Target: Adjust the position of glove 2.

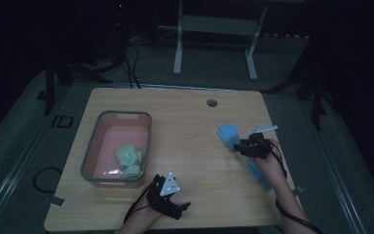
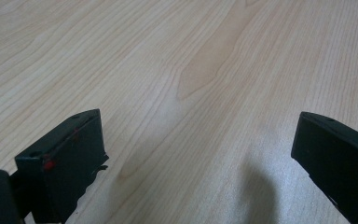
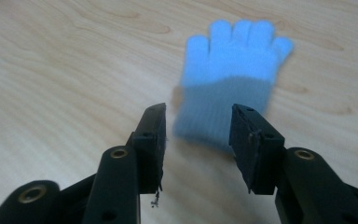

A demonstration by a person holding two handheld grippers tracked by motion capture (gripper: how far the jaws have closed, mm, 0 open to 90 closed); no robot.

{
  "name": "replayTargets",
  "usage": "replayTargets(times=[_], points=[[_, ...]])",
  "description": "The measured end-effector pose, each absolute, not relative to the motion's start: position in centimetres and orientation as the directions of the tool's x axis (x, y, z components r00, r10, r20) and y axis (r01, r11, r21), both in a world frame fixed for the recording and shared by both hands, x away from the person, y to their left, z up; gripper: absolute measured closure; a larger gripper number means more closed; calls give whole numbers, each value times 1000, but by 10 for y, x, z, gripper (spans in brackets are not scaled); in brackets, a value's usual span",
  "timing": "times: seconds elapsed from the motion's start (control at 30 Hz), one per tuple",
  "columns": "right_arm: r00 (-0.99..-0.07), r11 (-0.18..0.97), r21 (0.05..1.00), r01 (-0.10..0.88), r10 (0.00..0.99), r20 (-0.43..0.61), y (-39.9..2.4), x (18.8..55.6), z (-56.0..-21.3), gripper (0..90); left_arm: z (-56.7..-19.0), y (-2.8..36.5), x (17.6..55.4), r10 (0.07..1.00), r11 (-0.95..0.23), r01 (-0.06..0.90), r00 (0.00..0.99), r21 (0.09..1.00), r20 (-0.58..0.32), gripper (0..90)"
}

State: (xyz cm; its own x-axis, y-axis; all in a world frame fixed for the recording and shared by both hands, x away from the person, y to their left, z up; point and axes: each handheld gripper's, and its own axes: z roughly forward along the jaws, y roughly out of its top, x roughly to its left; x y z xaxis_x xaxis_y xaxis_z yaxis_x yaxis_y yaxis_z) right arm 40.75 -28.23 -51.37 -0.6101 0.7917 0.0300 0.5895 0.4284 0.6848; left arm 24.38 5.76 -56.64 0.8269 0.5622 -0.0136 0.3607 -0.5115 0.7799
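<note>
Blue glove flat, fingertips pointing away from right claw.

Floor marking: the letters "ID" can be read in the high view, set on the dark floor just left of the surface, beside its far-left corner.
Surface: no text, label or number can be read on it.
Other things on the surface: no brand or sign can be read on them.

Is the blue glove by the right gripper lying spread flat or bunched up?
Spread flat: the blue glove lies on the table with all its fingers fanned out, cuff toward the right gripper.
</note>
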Motion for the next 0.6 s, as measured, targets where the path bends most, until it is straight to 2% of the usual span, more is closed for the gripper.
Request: replayTargets(times=[0.27,0.6], points=[[-616,468,671,575,788,-22,-270,436,-515,553,-567,58,243,559,-511,358,829,782,-14,29],[-615,474,663,580,788,-25,-263,457,-524,538,-568,59,243,558,-512,350,830,784,-6,29]])
